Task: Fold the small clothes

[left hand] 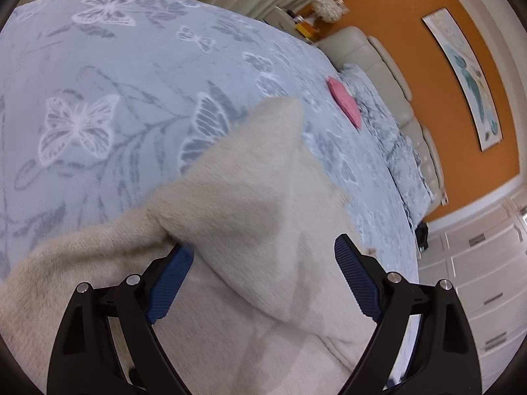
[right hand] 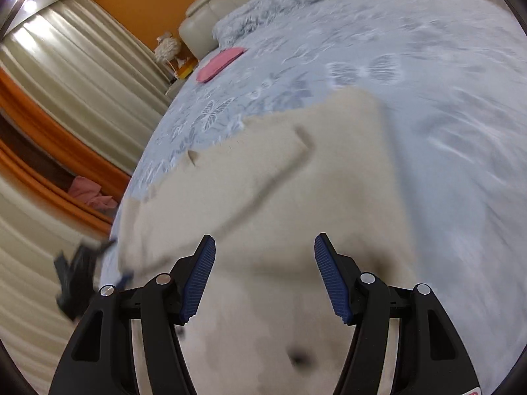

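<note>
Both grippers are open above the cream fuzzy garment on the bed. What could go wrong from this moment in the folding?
1. The flap of the cream garment stands up between the fingers of the open left gripper; unheld, it may fall askew.
2. The right gripper, open above flat fabric, may pinch the butterfly blanket too.
3. The garment lies near the bed edge and could slide off.

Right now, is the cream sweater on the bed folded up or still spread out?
Partly folded: the cream sweater has a flap doubled over itself, its edge casting a shadow line, while the rest lies spread on the bedspread.
</note>
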Motion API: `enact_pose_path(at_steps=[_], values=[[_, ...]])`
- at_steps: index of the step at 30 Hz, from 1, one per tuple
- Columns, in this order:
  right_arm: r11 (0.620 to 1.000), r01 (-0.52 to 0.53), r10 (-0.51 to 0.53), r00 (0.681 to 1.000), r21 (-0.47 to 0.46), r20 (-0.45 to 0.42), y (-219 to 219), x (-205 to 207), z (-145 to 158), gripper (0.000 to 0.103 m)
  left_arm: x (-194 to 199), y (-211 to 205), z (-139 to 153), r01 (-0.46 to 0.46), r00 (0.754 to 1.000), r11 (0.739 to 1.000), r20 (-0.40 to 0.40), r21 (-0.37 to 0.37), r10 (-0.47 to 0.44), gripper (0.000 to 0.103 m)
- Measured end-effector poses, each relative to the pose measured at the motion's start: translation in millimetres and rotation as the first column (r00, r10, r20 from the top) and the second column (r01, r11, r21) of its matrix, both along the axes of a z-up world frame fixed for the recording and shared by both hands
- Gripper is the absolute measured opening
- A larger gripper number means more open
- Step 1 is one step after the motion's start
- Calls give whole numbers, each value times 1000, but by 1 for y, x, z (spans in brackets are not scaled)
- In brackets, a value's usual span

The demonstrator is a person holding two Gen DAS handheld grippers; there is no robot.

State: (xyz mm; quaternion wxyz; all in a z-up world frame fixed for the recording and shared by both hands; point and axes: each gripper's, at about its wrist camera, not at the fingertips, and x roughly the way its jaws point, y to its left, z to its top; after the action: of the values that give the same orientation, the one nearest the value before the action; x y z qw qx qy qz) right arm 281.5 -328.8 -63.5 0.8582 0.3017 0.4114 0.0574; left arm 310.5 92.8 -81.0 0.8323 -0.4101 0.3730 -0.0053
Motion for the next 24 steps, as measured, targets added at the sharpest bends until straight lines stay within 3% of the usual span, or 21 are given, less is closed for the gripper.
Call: enact_pose_path(at_steps=[2, 5, 6, 7, 8, 9, 13, 15, 16, 17, 19, 24], values=[[1000, 13, -12, 998, 10, -67, 4, 43, -13, 62, 4, 8, -4, -29, 1000, 1000, 5, -10, 30, 74], [998, 62, -58, 988, 25, -144, 8, 81, -36, 60, 14, 17, -11, -41, 999, 999, -16, -22, 40, 47], [996, 89, -86, 987, 13, -133, 12, 87, -38, 40, 17, 20, -13, -38, 999, 999, -28, -17, 38, 34], [996, 90, -90, 989, -5, -118, 16, 92, -35, 14, 21, 22, -14, -38, 999, 999, -35, -13, 38, 28], [997, 73, -73, 991, 2, -112, 18, 97, -31, 14, 24, 24, -12, -40, 999, 999, -36, -10, 40, 16], [996, 78, -76, 996, 46, -53, 19, 95, -15, 13, 27, 27, -8, -45, 999, 999, -22, -13, 45, 10], [997, 64, -73, 977, 51, 198, 16, 55, 48, 10, 31, 36, 17, -49, 996, 999, 78, -3, 50, 10], [995, 88, -76, 966, -38, 249, 13, 31, 52, 10, 39, 33, 11, -24, 998, 999, 55, 32, 22, 10], [993, 92, -74, 976, -79, 205, 10, 29, 39, 10, 44, 29, 2, -5, 1000, 999, 19, 50, 4, 10], [993, 74, -67, 995, -89, 76, 7, 37, 5, 10, 48, 25, -10, 5, 999, 997, -32, 78, -3, 10], [995, 61, -67, 993, -76, -92, 2, 43, -41, 10, 45, 21, -19, 0, 999, 996, -41, 89, 4, 10], [996, 66, -64, 997, -58, 47, 6, 31, -6, 10, 38, 23, -15, 6, 1000, 995, -29, 96, -3, 12]])
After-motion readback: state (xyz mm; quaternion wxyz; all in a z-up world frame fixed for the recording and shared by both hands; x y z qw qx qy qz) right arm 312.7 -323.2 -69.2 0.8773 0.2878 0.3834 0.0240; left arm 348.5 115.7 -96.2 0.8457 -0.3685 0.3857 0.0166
